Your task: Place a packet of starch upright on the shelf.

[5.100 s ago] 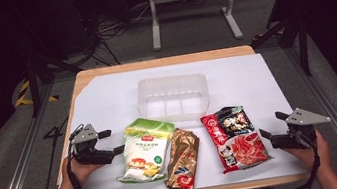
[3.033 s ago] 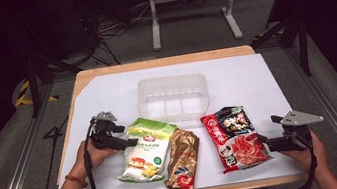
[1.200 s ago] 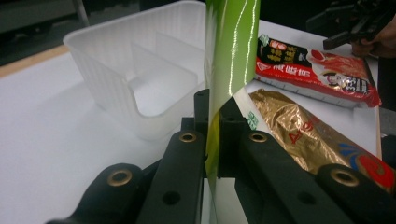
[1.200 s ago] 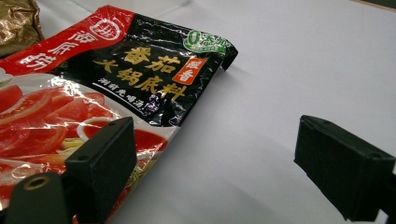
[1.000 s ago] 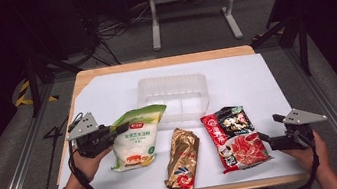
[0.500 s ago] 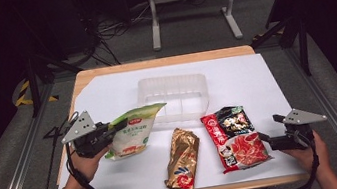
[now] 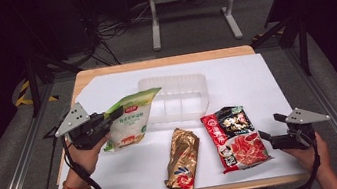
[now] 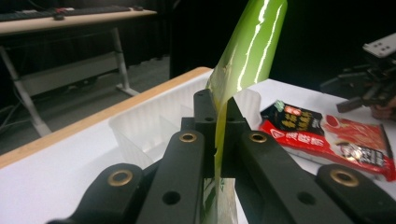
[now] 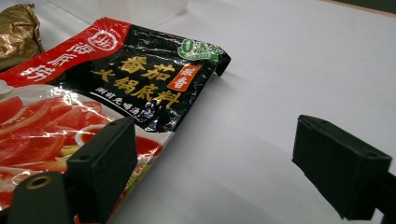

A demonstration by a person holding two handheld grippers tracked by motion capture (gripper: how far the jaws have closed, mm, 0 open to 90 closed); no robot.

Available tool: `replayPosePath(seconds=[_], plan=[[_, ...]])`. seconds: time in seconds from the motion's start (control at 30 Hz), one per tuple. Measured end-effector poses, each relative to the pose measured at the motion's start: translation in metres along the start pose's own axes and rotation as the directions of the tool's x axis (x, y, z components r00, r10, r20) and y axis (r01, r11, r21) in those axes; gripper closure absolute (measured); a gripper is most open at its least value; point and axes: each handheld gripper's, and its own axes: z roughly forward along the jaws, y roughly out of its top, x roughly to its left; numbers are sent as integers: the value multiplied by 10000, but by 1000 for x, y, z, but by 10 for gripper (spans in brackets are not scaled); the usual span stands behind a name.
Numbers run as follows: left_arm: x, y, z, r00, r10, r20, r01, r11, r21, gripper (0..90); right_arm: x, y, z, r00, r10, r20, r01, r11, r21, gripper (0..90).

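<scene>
Left gripper (image 7: pixel 103 124) pinches the green pouch (image 7: pixel 130 120) by its edge, clear of the table, its long axis running toward 1 o'clock. From it the tray (image 7: pixel 174 81) lies at 2 o'clock, nearer this hand than the other. Right gripper (image 7: pixel 272 134), jaws spread and empty, rests at 3 o'clock of the red pouch (image 7: pixel 236 137).

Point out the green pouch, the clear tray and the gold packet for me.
green pouch (image 7: pixel 130 123): high view, middle of its printed face.
clear tray (image 7: pixel 189 77): high view, far rim.
gold packet (image 7: pixel 182 160): high view, centre of its body.
</scene>
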Motion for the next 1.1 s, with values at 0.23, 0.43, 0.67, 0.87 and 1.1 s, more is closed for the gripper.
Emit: replayPosePath(seconds=[0.23, 0.43, 0.67, 0.87, 1.1], plan=[[2, 11, 1, 9998, -169, -133, 163, 9987, -473, 900, 0, -1, 1, 9999, -52, 127, 51, 9999, 92, 136], [3, 25, 19, 9985, -342, -421, 311, 9970, -710, 900, 0, -1, 1, 9999, -29, 136, 28, 10000, 69, 136], [16, 32, 47, 9934, -686, -924, 627, 9959, -658, 900, -1, -2, 2, 9999, -36, 161, 34, 10000, 70, 135], [28, 34, 69, 9862, -1097, -1242, 995, 9913, -857, 900, -1, -2, 2, 9999, 10, 171, -12, 9999, 101, 135], [32, 40, 89, 9832, -1241, -1335, 1125, 9894, -919, 900, -1, -3, 3, 9998, 1, 175, -3, 9999, 125, 135]])
